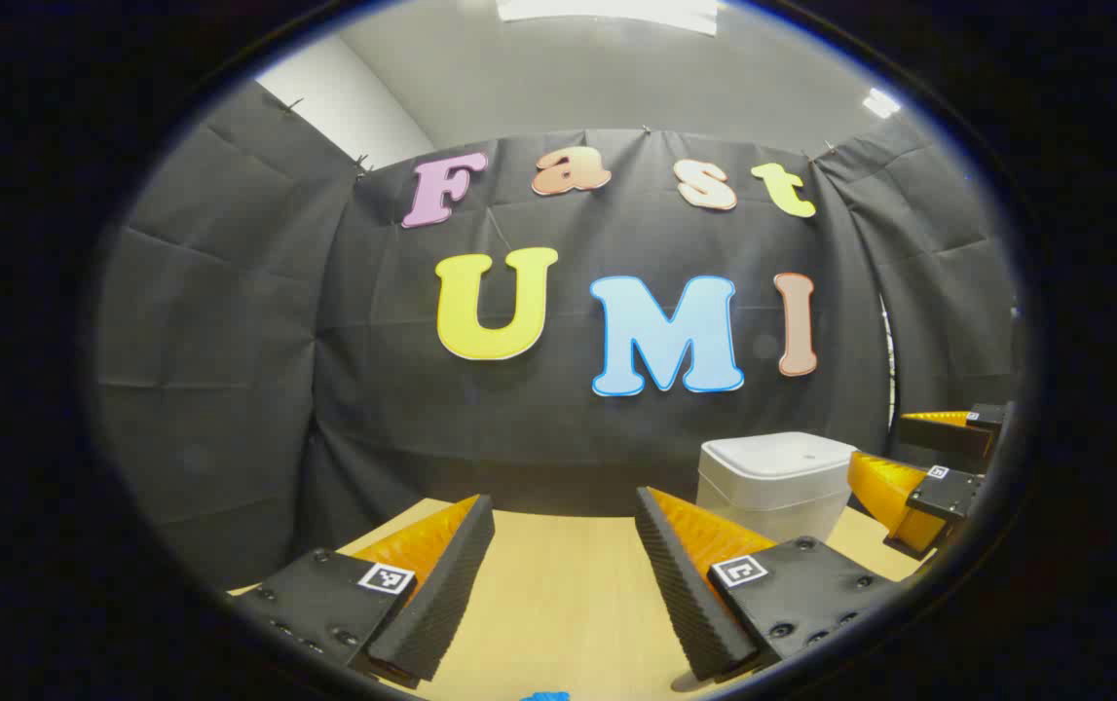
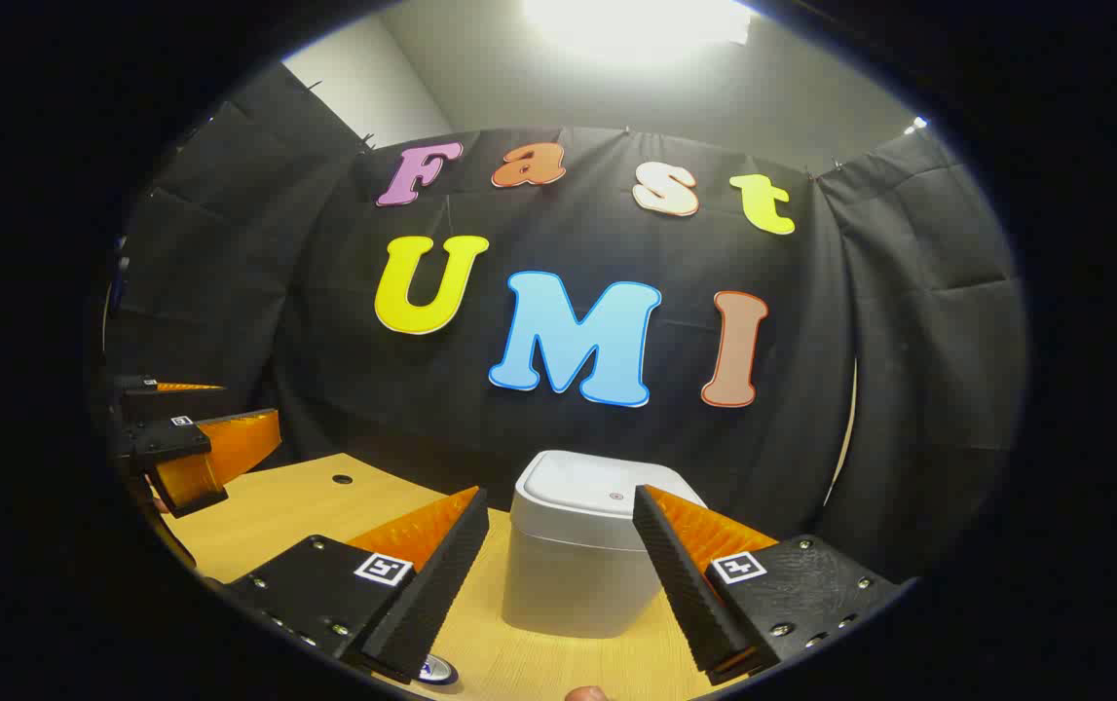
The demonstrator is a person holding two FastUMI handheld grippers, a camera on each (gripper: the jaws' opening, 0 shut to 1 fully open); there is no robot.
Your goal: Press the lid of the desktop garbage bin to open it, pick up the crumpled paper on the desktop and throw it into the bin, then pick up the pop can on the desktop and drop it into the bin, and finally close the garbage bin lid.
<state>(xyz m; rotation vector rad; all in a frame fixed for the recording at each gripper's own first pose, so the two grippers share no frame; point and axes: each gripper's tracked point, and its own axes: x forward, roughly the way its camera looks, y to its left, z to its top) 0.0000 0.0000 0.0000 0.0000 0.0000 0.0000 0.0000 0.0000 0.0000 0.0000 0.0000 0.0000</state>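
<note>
**Both grippers open above the surface, bin lid down**

Left gripper view: the left gripper (image 1: 565, 584) hangs over the wooden surface (image 1: 558, 594) with its jaws wide apart and nothing between them. The bin (image 1: 774, 482) stands far right on the surface, in front of the black cloth wall, with its lid (image 1: 780, 454) lying flat and closed. Just right of the bin, at the edge of the view, the right gripper (image 1: 918, 458) shows with its jaws spread. A small blue scrap (image 1: 545, 696) peeks in at the near edge; what it is cannot be told.

Right gripper view: the right gripper (image 2: 561, 574) has its jaws wide, empty, and the bin (image 2: 582, 555) stands between them but farther off, apart from both. Its lid (image 2: 597, 492) is shut. A round metal top, perhaps the can (image 2: 438, 669), shows at the near edge under the left finger. The left gripper (image 2: 227, 428) sits far left over the surface (image 2: 295, 506), jaws parted.
</note>
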